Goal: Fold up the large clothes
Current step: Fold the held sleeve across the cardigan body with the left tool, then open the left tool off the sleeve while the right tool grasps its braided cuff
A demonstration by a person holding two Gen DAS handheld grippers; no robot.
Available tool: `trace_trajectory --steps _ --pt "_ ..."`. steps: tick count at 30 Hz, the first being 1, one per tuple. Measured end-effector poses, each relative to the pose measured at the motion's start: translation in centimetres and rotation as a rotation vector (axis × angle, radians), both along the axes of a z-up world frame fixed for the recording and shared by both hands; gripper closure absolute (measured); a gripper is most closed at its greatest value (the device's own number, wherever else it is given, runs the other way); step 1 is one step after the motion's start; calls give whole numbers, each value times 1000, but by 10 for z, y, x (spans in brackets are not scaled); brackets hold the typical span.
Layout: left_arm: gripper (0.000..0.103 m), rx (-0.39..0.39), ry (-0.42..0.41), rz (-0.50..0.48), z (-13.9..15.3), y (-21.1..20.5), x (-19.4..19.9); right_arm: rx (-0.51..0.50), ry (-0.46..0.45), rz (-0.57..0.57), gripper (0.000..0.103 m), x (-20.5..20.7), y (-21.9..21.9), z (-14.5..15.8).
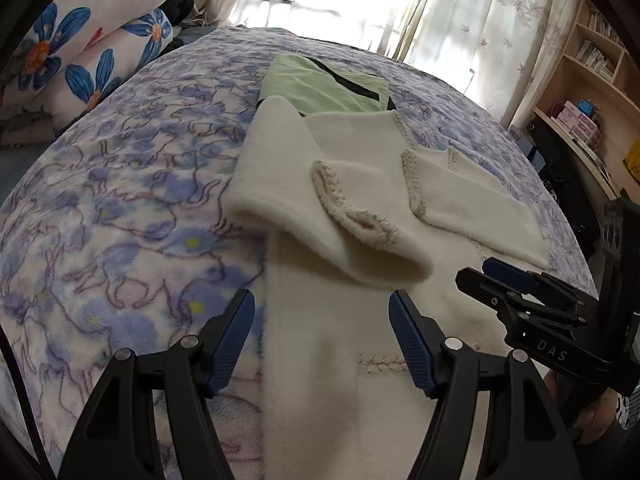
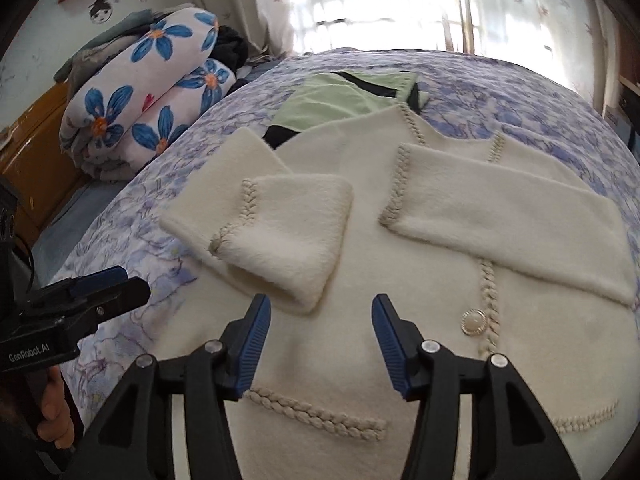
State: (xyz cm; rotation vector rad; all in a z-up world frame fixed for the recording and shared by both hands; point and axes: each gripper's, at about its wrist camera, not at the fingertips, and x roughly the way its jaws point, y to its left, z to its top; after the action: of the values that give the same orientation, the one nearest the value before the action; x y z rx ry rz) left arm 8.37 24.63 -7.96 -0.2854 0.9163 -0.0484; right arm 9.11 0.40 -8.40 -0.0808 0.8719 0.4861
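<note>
We see the cream cardigan [image 2: 360,264] lying flat on the bed [image 1: 120,184], both sleeves folded across its front. Our left gripper [image 1: 322,336] and right gripper [image 2: 318,340] hover at its 6 o'clock hem, jaws apart, holding nothing.

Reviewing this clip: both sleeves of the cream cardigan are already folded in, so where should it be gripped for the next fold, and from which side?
Probably the bottom hem of the cream cardigan, one corner per hand-held gripper, coming from the near edge. The left sleeve and right sleeve already lie across the body, leaving a long panel to fold upward. The left hand-held gripper and right hand-held gripper are open above that lower part.
</note>
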Motion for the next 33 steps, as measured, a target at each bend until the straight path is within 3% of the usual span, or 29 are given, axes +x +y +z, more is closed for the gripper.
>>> trace_trajectory --steps 5,9,10,11,12,15,18,21,23,24,25,26,29,33 --pt "35 -21 26 35 -14 11 -7 -123 -32 82 50 9 45 -15" --pt "35 -45 37 55 -20 15 -8 -242 -76 73 50 24 69 -26" --pt "35 -43 37 57 -20 15 -8 -240 -81 74 57 28 71 -24" --pt "35 -40 36 58 -20 15 -9 -225 -80 84 71 33 72 -20" --pt "35 -37 36 58 -20 15 -8 -209 -75 89 95 38 71 -13" --pt "35 -26 25 52 -16 13 -8 -91 -160 37 95 49 47 35" --pt "35 -12 13 44 -13 8 -7 58 -243 -69 95 56 -7 87" --pt "35 -19 11 30 -14 4 -3 147 -245 -208 95 62 -74 104" --pt "35 -25 15 20 -16 0 0 93 -222 -318 91 65 -113 89" --pt "35 -26 20 11 -17 -4 3 48 -174 -377 80 70 -132 74" --pt "35 -26 26 3 -19 -7 6 18 -106 -422 63 75 -148 57" --pt "35 -23 30 -6 -20 -11 9 14 -32 -451 59 77 -165 39" --pt "35 -2 39 -36 -20 -20 21 53 138 -485 59 74 -207 -6" --pt "35 50 39 -72 -19 -27 46 109 189 -474 59 73 -230 -21"
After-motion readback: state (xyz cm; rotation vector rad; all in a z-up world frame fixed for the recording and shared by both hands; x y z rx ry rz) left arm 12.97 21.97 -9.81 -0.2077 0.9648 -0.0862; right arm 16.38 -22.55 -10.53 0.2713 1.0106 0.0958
